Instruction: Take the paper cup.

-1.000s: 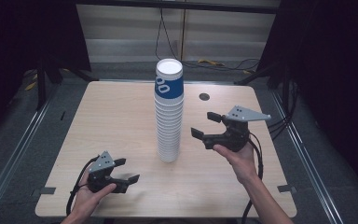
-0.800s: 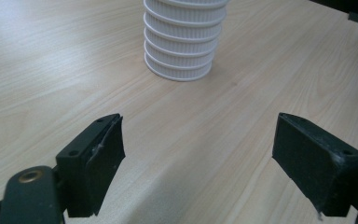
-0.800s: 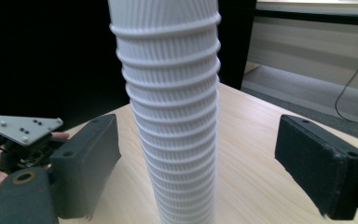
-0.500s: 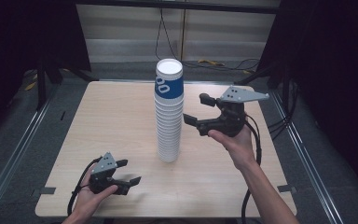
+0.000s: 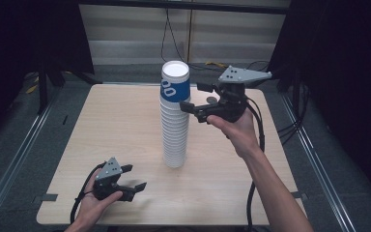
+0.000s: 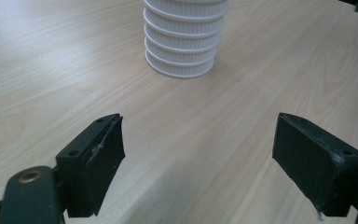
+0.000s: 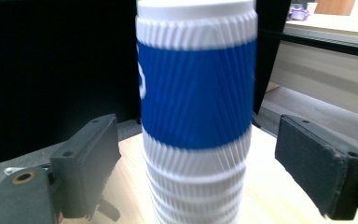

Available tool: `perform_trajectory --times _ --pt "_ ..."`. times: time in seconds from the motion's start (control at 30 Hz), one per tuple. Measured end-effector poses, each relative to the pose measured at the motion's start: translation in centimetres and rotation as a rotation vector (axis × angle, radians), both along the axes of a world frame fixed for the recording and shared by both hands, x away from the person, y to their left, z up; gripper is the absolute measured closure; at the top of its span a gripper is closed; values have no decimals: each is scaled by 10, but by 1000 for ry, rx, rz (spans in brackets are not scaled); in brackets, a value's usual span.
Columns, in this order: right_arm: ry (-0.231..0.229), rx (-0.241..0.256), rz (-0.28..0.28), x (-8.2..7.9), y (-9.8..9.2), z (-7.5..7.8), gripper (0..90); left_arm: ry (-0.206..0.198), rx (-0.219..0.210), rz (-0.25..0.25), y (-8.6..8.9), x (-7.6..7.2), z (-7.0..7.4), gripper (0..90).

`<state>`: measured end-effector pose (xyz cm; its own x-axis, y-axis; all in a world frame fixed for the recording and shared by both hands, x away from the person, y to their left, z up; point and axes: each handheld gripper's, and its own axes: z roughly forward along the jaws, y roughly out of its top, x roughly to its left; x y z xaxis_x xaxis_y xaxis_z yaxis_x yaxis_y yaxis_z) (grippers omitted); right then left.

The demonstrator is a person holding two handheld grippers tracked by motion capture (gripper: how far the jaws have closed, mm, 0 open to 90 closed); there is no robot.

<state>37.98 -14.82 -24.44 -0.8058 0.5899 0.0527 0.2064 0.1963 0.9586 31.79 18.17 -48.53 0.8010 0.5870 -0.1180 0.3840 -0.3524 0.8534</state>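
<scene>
**Risk of toppling a tall cup stack**

Stack of ribbed paper cups [image 5: 175, 118] stands upright near the middle of the tabletop [image 5: 116, 125], with a blue-banded top cup [image 5: 175, 87] crowning it. It is tall and narrow on a small round base, so a sideways nudge high up could, I judge, tip the whole column. The right gripper [image 5: 199, 98] is level with that top cup, just beside it, its fingers [image 7: 86, 163] spread wide, one on each side of the blue band in the right gripper view and not yet touching. If the fingers close off-centre, one would meet the wall first and push the column over. Squeezing hard could also crush the thin paper wall, and a nested cup may stick and drag the one below it up.

Cups are white, with fine slanted ribs and rolled rims that form stacked rings down the column; the ribbing should give some grip. Finger pads look matte black, flat and blocky. Pale wood-grain laminate covers the tabletop, smooth enough for the base to slide.

Left gripper [image 5: 132, 181] rests low on the tabletop's near left, well apart from the stack, its fingers [image 6: 93, 158] likewise apart and empty, so nothing steadies the base.
</scene>
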Motion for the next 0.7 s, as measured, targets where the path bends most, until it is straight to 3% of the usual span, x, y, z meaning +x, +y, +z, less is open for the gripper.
perform_trajectory --times 0.23,0.37,0.4,0.5,0.7 --pt "-4 -53 -10 8 18 13 138 -11 -10 -5 0 -1 1 165" --pt "5 -46 -2 16 19 17 139 -12 -8 -2 2 -1 0 165" --pt "16 -22 5 21 20 20 141 -15 -8 16 3 0 0 166" --pt "9 -31 1 24 21 22 141 -3 -17 23 5 1 0 166" --pt "46 -51 36 32 30 21 141 -9 -20 27 7 1 0 166"
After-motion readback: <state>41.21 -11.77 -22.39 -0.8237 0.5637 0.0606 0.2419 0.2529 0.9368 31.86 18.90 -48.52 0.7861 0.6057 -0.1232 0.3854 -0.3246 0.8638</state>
